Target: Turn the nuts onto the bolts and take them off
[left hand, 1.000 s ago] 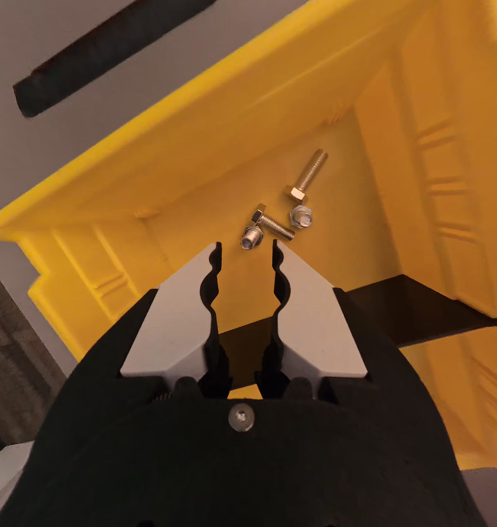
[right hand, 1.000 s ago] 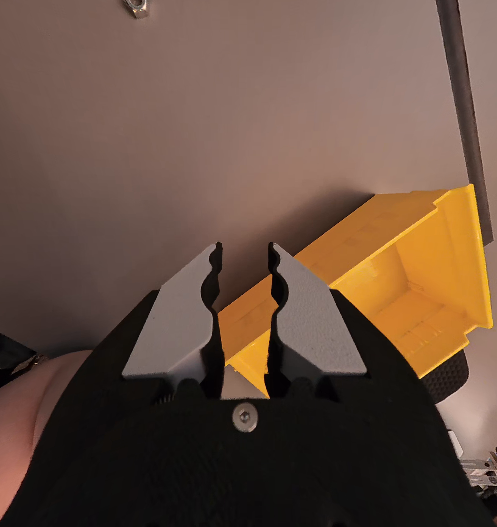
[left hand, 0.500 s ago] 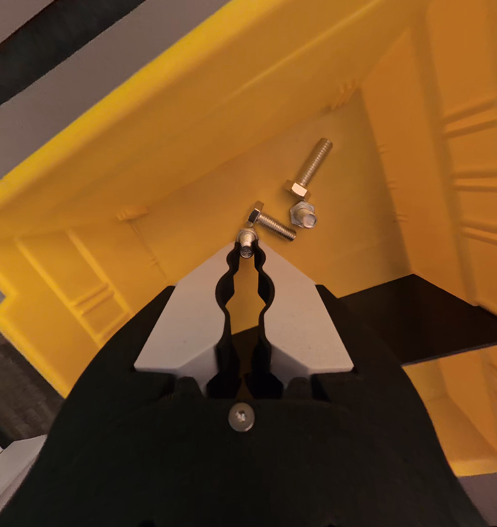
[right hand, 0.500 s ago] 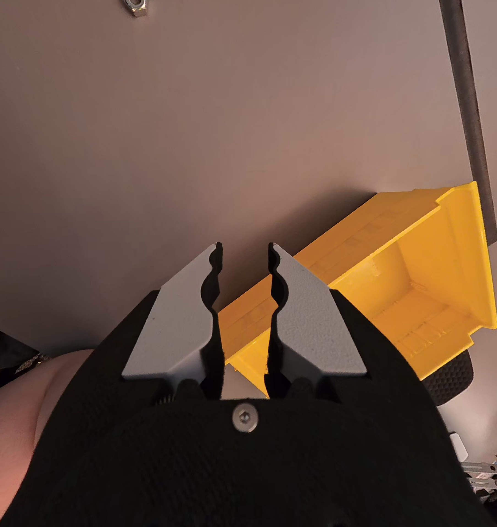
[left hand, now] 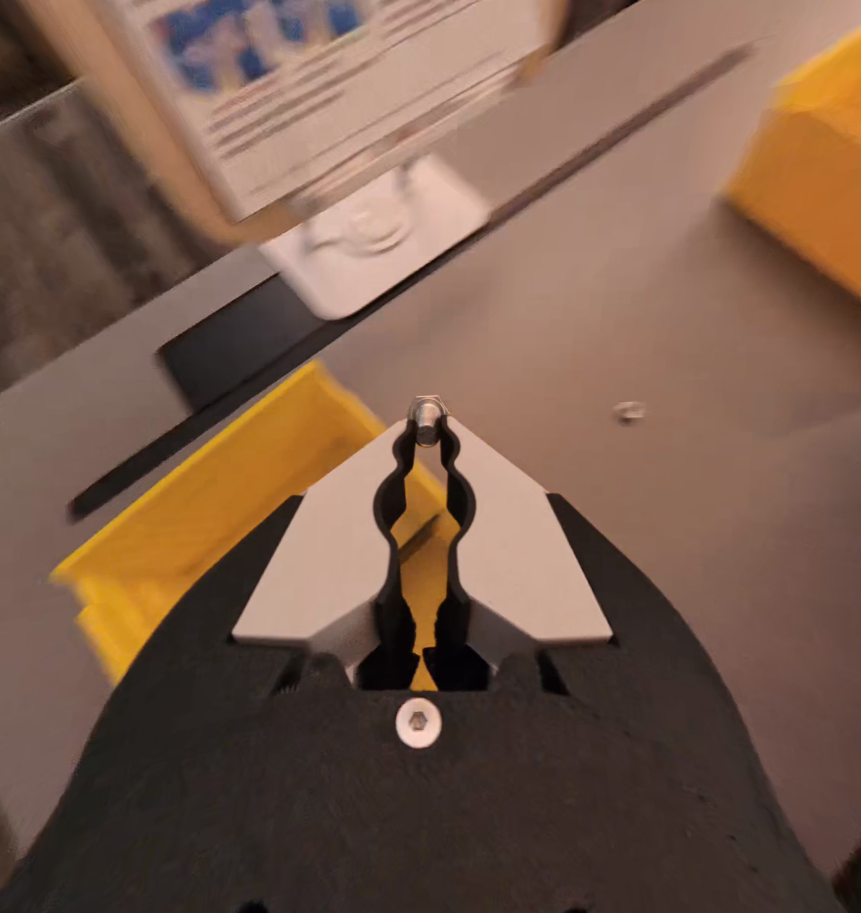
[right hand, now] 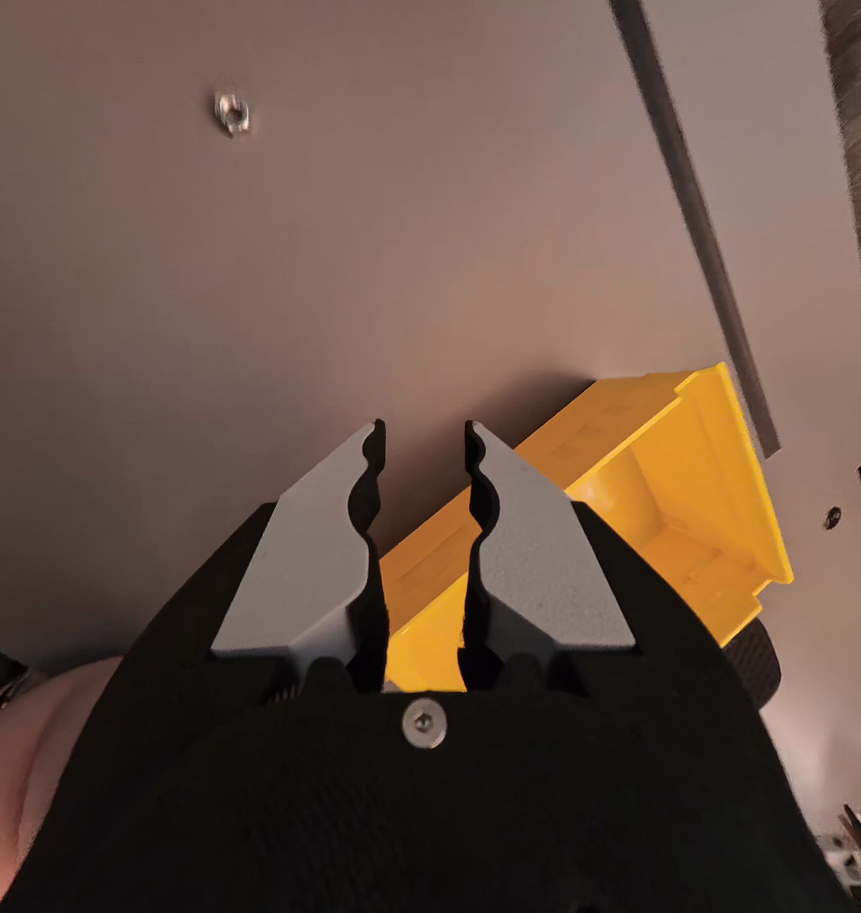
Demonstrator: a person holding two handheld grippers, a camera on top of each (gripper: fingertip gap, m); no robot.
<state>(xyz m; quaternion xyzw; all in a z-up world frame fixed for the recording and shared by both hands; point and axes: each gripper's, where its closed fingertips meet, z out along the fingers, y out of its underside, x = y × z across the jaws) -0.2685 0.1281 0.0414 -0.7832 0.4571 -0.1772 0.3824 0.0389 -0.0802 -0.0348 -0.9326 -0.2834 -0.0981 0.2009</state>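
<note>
My left gripper point(left hand: 427, 429) is shut on a silver bolt point(left hand: 426, 420) at its fingertips; the bolt's hexagonal part points away from me. It is lifted above the yellow bin point(left hand: 211, 494), over the grey table. A loose nut point(left hand: 628, 411) lies on the table to the right of the held bolt. My right gripper point(right hand: 423, 430) is open and empty above the table. The same nut point(right hand: 232, 111) shows far ahead and left of it. A second yellow bin point(right hand: 665, 494) lies just right of the right gripper.
A yellow bin point(left hand: 824, 163) sits at the upper right of the left wrist view. A white base with a printed sheet point(left hand: 369, 237) stands past the table's dark slot point(left hand: 231, 336). A dark groove point(right hand: 690, 207) runs along the table. A person's arm point(right hand: 33, 741) is at lower left. The tips of one gripper are about 35 centimeters away from the tips of the other.
My left gripper closed on a bolt in the yellow bin, lifted it out and swung toward the table. My right gripper stayed open and shifted slightly; the nut now sits lower in its view.
</note>
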